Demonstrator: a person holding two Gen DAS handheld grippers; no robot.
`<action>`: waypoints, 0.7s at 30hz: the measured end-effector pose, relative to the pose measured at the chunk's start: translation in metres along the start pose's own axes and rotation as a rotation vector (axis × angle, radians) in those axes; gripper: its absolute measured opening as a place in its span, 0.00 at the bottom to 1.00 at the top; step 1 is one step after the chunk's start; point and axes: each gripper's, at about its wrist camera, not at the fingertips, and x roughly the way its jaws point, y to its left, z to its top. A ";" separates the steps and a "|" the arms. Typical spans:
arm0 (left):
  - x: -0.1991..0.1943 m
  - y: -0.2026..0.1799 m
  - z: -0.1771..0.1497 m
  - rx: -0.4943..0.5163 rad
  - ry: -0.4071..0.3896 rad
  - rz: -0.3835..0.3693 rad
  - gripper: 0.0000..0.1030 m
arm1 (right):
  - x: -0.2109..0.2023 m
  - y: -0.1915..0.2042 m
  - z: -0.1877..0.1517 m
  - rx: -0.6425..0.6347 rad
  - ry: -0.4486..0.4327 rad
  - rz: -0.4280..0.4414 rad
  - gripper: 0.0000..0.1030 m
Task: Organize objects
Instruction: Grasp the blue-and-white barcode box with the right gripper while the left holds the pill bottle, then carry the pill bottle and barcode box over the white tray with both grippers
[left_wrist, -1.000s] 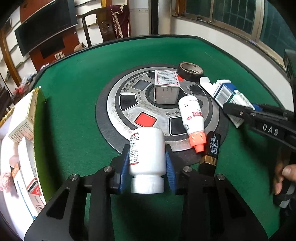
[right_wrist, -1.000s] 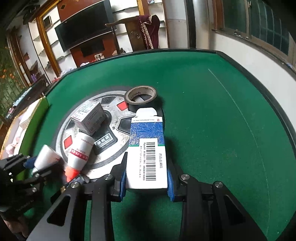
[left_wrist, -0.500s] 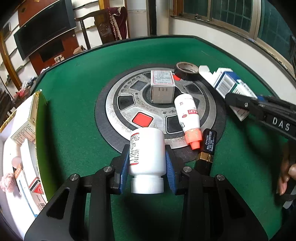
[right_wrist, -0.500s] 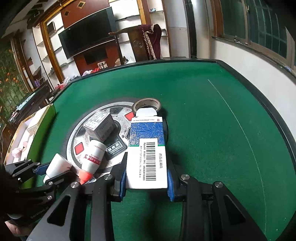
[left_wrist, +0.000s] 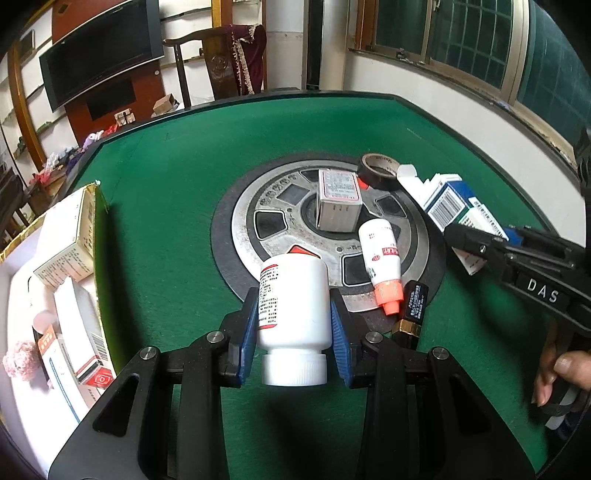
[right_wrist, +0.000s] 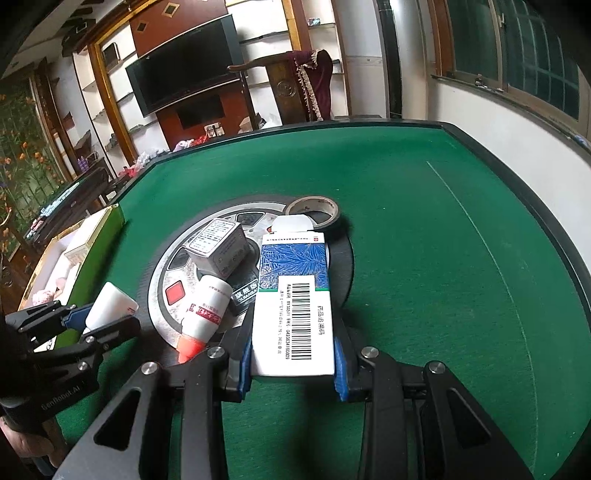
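Note:
My left gripper (left_wrist: 293, 325) is shut on a white pill bottle (left_wrist: 291, 306), cap toward the camera, held above the green felt. My right gripper (right_wrist: 293, 354) is shut on a blue and white medicine carton (right_wrist: 293, 302) with a barcode. In the left wrist view the same carton (left_wrist: 448, 206) shows at the right in the other gripper, with a hand behind it. On the round metal centre disc (left_wrist: 266, 206) lie a grey box (left_wrist: 338, 201), a white bottle with an orange cap (left_wrist: 382, 258), a small black battery (left_wrist: 413, 302) and a roll of tape (left_wrist: 378, 170).
A green-edged storage box (left_wrist: 94, 236) at the table's left side holds several cartons. The right half of the green felt table (right_wrist: 443, 258) is bare. Beyond the table are a chair, a television and windows.
Both grippers have lifted and tilted slightly with their loads, so more of the room shows. The objects on the disc have not moved.

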 end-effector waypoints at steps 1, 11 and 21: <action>-0.002 0.001 0.001 -0.006 -0.006 -0.002 0.34 | -0.001 0.000 0.000 0.000 -0.003 0.002 0.33; -0.025 0.022 0.010 -0.058 -0.065 -0.007 0.34 | -0.008 0.011 0.002 -0.012 -0.027 0.054 0.33; -0.062 0.078 0.013 -0.178 -0.149 0.038 0.34 | -0.017 0.042 -0.002 -0.062 -0.044 0.164 0.33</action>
